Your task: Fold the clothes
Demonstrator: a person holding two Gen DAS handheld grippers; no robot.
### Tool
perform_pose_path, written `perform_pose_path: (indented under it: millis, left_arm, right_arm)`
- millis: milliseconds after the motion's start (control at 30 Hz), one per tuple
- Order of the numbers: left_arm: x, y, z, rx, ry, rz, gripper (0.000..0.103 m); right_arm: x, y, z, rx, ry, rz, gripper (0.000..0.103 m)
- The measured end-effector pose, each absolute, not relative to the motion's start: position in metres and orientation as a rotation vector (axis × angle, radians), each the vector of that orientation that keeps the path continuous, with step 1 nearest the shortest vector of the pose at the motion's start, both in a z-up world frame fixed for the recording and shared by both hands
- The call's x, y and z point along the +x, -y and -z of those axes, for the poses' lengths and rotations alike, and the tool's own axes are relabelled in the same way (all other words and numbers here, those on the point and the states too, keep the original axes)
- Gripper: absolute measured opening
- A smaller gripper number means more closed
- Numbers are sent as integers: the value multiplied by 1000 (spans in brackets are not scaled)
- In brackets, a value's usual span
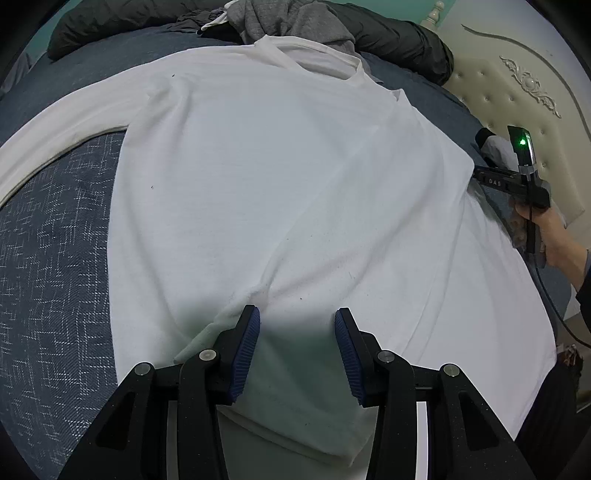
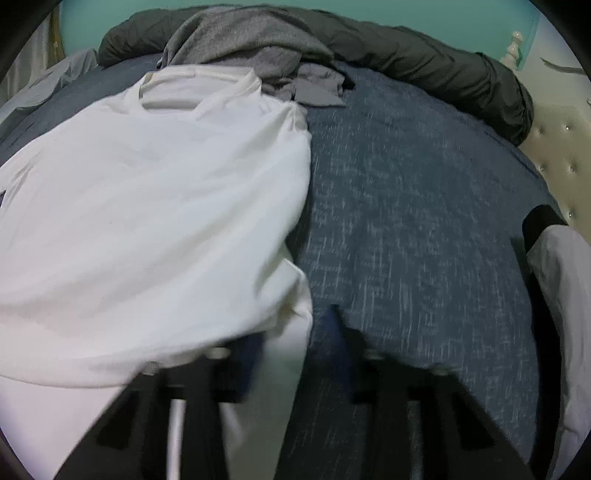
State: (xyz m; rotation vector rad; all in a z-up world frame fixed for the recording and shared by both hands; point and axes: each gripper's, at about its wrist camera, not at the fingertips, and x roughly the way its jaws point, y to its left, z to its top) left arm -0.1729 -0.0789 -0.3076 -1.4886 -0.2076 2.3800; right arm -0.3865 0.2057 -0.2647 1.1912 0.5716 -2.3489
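The white long-sleeved cotton shirt [image 1: 280, 177], spread flat on the blue woven bedspread [image 1: 55, 258], looks light, limp and apt to bunch, so edges suit best: the left claw [image 1: 297, 343] gapes over its hem, the right claw [image 2: 295, 354] blurs beyond telling.

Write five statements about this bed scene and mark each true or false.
1. A white long-sleeved cotton shirt lies spread on the blue woven bedspread. True.
2. A crumpled grey knit garment sits beyond the shirt's collar. True.
3. The shirt is folded into a small square. False: it is spread wide, with one sleeve stretched out.
4. The headboard is plain dark wood. False: the cream tufted headboard carries carved ornament.
5. The left gripper is shut tight. False: its jaws stand apart over the shirt's lower part.
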Motion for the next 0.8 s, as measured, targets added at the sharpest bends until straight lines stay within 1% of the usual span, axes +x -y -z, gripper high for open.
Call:
perform_pose_path:
  millis: [33, 167, 400, 567, 600, 633, 700, 800]
  left_arm:
    - [-173, 80, 308, -1490, 213, -2380, 46]
    - [-172, 80, 308, -1493, 203, -2385, 46]
    - [-170, 84, 308, -1494, 203, -2386, 46]
    - [-174, 87, 307, -1496, 209, -2380, 46]
    - [-174, 88, 306, -1494, 208, -2380, 46]
    - [-175, 88, 305, -1493, 209, -2381, 46]
    - [-176, 89, 300, -1481, 220, -2395, 47]
    - [-179, 94, 286, -1448, 244, -2421, 47]
  right_arm:
    - [-386, -211, 262, 1182, -569, 2379, 4]
    - [-392, -240, 260, 1216, -482, 2423, 3]
    - [-398, -256, 262, 1284, -358, 2432, 2]
    - [-402, -258, 264, 1342, -312, 2351, 3]
    - [-403, -260, 262, 1347, -296, 2333, 11]
    - [-404, -263, 259, 1369, -290, 2316, 16]
    - [-406, -270, 247, 1368, -272, 2316, 35]
    - [-407, -279, 226, 1341, -240, 2331, 35]
